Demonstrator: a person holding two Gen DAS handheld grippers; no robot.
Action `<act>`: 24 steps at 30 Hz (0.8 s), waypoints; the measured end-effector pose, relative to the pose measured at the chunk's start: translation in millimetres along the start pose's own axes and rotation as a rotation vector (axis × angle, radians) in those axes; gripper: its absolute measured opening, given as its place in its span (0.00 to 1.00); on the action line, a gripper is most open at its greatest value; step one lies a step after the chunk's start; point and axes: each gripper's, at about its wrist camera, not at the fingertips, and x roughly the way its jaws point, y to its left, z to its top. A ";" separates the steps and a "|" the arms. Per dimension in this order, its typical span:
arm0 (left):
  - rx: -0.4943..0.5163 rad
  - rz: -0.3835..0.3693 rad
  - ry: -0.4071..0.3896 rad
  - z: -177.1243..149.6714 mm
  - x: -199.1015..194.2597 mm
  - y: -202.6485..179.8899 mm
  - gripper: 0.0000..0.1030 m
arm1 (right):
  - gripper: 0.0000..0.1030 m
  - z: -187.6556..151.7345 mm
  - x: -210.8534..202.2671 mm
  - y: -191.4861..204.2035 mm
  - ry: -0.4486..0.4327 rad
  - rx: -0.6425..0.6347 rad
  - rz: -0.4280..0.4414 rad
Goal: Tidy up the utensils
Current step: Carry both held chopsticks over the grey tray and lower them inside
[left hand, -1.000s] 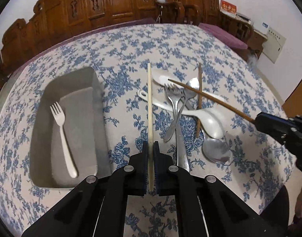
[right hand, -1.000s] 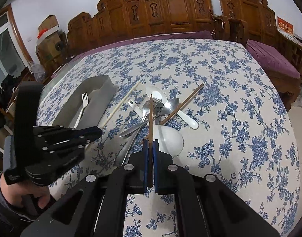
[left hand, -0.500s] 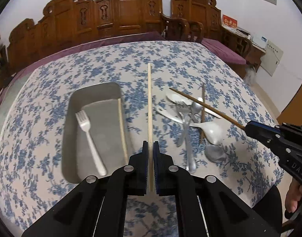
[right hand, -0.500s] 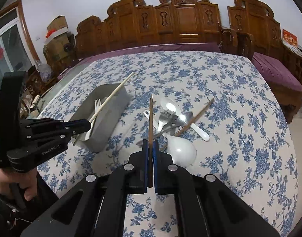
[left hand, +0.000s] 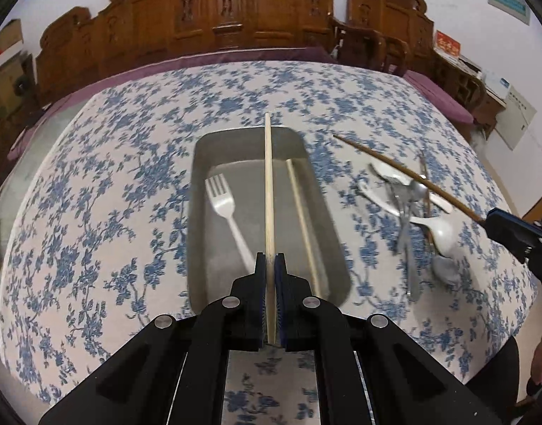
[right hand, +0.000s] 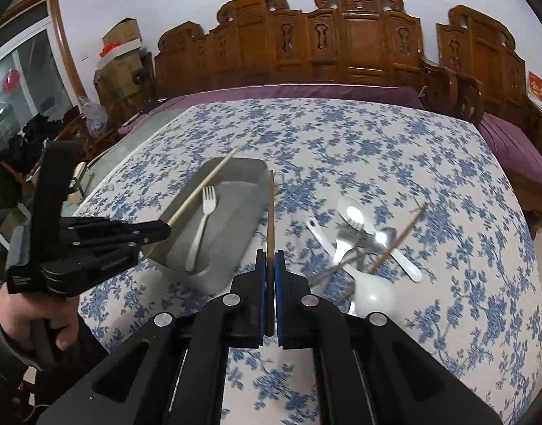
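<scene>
My left gripper [left hand: 270, 262] is shut on a pale wooden chopstick [left hand: 268, 191] held above the grey metal tray [left hand: 200, 233]. The tray holds a white plastic fork [left hand: 225, 212] and another pale chopstick [left hand: 301, 219]. My right gripper [right hand: 270, 258] is shut on a dark brown chopstick [right hand: 270, 212], raised just right of the tray [right hand: 249, 212]. The right gripper also shows in the left wrist view [left hand: 489, 220], and the left gripper in the right wrist view [right hand: 166, 227]. A pile of spoons and forks [right hand: 359, 237] with one dark chopstick [right hand: 398, 244] lies on the tablecloth.
The round table has a blue floral cloth [left hand: 129, 177]. Carved wooden chairs [right hand: 342, 46] stand behind it. The table's right edge [left hand: 512, 212] drops off near the utensil pile [left hand: 412, 209]. Cardboard boxes [right hand: 122, 56] stand at far left.
Both grippers have lifted their chopsticks off the pile and swung left. The left one now hovers over the tray and the right one is beside it.
</scene>
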 end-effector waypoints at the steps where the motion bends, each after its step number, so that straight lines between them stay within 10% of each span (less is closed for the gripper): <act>1: -0.004 0.002 0.003 -0.5 1.4 2.3 0.04 | 0.06 2.0 1.4 2.8 0.001 -0.003 0.002; 24: -0.039 -0.011 0.012 6.7 14.7 28.7 0.04 | 0.06 22.7 44.3 51.8 0.050 -0.048 0.015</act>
